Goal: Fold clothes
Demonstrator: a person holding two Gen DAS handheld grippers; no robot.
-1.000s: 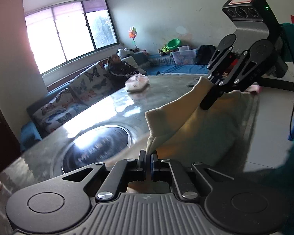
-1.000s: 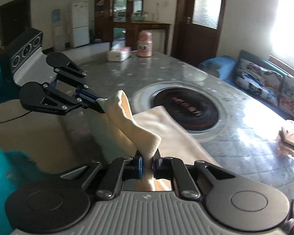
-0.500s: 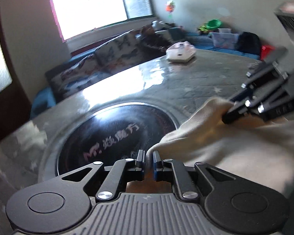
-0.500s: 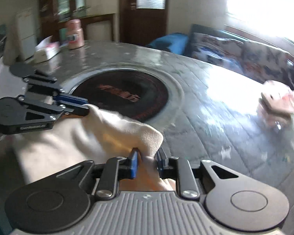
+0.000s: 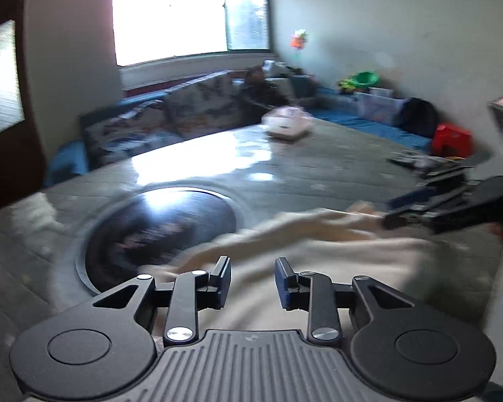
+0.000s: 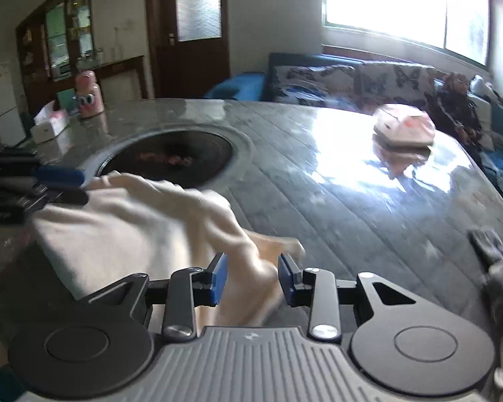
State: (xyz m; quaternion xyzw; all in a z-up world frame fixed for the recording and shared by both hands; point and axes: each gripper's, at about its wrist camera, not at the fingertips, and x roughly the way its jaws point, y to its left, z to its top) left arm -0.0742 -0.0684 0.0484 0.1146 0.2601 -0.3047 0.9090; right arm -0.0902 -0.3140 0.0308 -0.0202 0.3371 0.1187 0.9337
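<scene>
While both sets of tongs stand with jaws parted and empty, the left gripper point(image 5: 253, 281) and right gripper point(image 6: 252, 276) sit at opposite ends of the cream fleece garment point(image 6: 124, 231), whose long axis runs between them across the grey quilted tabletop point(image 6: 352, 207).

2 grippers point(image 5: 253, 276) point(image 6: 251, 278) — 1 cream garment point(image 5: 352, 258), 1 table point(image 5: 318, 174), 1 pink bundle point(image 6: 404, 127).
</scene>
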